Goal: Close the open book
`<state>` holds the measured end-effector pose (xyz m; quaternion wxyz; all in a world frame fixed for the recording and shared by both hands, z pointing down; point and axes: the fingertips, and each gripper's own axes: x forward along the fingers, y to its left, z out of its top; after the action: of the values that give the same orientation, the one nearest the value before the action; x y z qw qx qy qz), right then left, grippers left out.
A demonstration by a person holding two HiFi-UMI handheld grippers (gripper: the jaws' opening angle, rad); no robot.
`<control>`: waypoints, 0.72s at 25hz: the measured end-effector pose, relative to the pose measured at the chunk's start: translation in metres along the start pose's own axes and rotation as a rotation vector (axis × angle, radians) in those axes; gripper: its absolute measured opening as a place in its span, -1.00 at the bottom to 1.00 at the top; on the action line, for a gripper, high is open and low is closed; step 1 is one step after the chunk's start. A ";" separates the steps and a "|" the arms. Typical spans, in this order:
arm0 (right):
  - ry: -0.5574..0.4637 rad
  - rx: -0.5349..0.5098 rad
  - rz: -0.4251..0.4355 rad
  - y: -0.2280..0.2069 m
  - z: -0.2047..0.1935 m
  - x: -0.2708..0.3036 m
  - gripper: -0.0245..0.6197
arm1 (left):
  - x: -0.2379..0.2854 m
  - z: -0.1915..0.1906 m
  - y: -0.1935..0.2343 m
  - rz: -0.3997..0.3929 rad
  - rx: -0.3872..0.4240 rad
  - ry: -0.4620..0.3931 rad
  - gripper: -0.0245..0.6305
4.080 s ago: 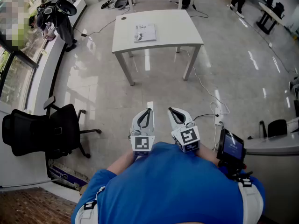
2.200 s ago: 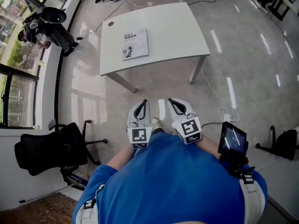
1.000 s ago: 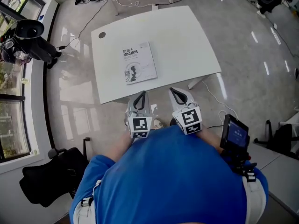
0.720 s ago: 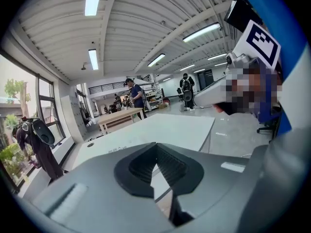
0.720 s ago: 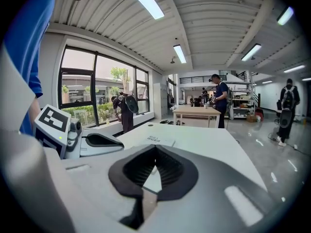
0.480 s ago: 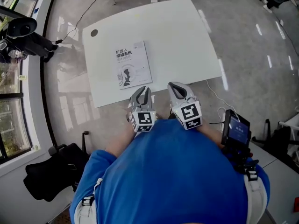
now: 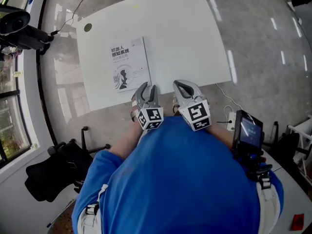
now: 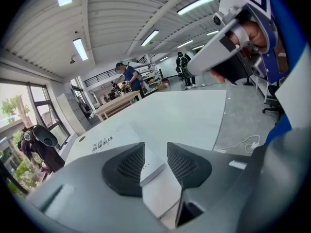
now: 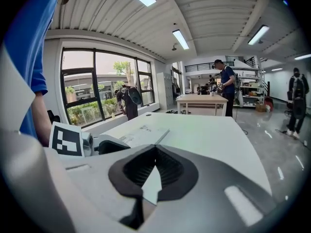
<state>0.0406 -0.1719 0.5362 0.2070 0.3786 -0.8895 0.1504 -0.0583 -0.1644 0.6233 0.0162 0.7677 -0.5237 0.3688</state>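
Grey polished floor [image 7: 273, 43] spreads all round the white surface [image 7: 185, 33], which fills the upper middle of the head view, and your blue top [image 7: 180, 179] takes up the bottom of that view. To your left on the floor stands a black office chair [image 7: 53, 172]. On the left half of the surface lies the book [image 7: 127, 65], flat, its printed cover face up, with its near edge close to the side where you stand. Your left hand-held gripper [image 7: 147, 87] hangs over the surface's near edge, just beside the book's near right corner; its jaws have just been opening and now stand wide apart with nothing gripped, and in the left gripper view that corner of the book shows in the gap between them. Your right hand-held gripper [image 7: 178, 83] sits beside it to the right, also at the near edge, its jaws closed tip to tip and empty. A small dark screen [image 7: 246, 133] is mounted at your right side, and a dark round hole [image 7: 87, 27] marks the surface's far left corner.
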 end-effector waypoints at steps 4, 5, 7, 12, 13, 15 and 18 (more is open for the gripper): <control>0.013 -0.002 0.020 -0.008 -0.003 0.007 -0.91 | 0.011 -0.008 -0.001 0.015 0.032 0.032 -0.45; 0.015 -0.001 0.025 -0.012 -0.003 0.011 -0.91 | 0.016 -0.009 -0.001 0.018 0.040 0.040 -0.45; 0.020 0.001 0.035 -0.018 -0.003 0.016 -0.91 | 0.024 -0.012 -0.001 0.022 0.048 0.057 -0.45; 0.027 -0.003 0.049 -0.020 -0.006 0.020 -0.91 | 0.027 -0.019 -0.002 0.029 0.052 0.078 -0.45; 0.029 -0.003 0.050 -0.020 -0.007 0.020 -0.91 | 0.028 -0.020 -0.002 0.032 0.053 0.080 -0.45; 0.031 -0.001 0.053 -0.021 -0.008 0.021 -0.91 | 0.029 -0.022 -0.001 0.040 0.055 0.087 -0.46; 0.031 0.001 0.058 -0.022 -0.010 0.022 -0.91 | 0.031 -0.023 0.000 0.044 0.063 0.092 -0.45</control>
<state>0.0458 -0.1957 0.5576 0.2162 0.3505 -0.8966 0.1627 -0.0653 -0.1791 0.6577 0.0079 0.7382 -0.5274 0.4206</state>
